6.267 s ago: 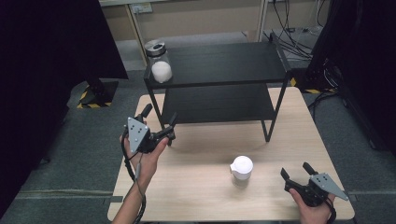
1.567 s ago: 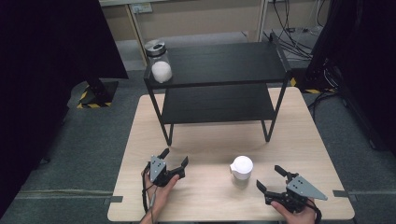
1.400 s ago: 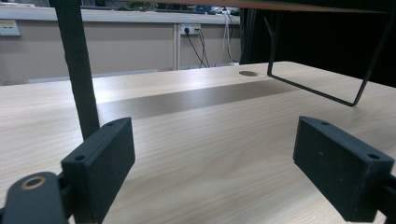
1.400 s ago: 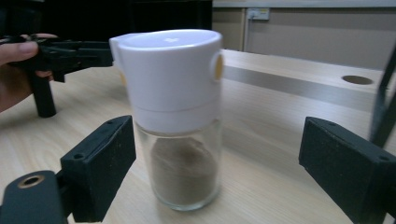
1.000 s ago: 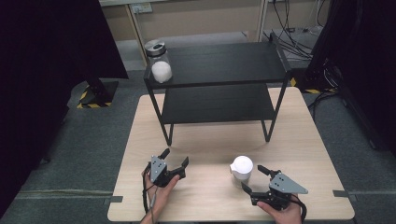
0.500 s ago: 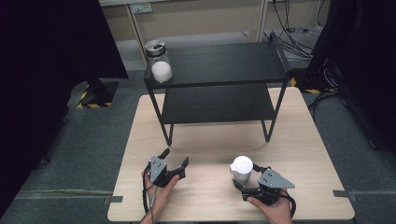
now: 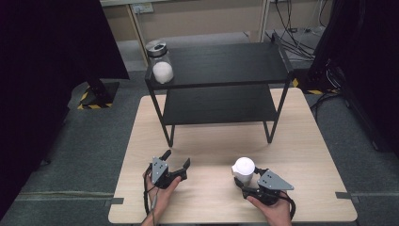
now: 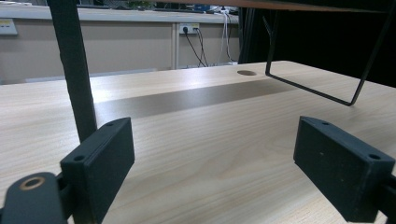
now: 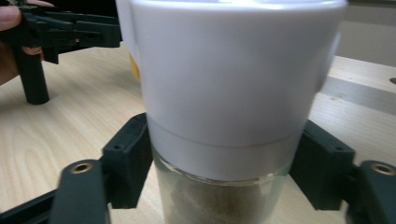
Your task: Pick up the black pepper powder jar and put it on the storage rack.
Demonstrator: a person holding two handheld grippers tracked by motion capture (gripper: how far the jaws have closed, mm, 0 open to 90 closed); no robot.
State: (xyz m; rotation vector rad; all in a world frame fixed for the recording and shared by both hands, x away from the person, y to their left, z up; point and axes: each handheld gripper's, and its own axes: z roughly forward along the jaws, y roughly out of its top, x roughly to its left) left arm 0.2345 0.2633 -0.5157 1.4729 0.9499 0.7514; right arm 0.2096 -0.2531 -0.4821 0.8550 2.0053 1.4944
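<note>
The right hand-held gripper [image 7: 245,179] has just closed its jaws on a white-lidded glass jar [image 7: 244,168] standing on the worktop [image 7: 211,141], pads squeezing just below the lid, probably ready to lift. The left hand-held gripper [image 7: 176,165] rests open and empty, well apart to the jar's left. Beyond both stands a black two-tier shelf [image 7: 221,99]; bare worktop lies between, the near edge just behind the hands.
</note>
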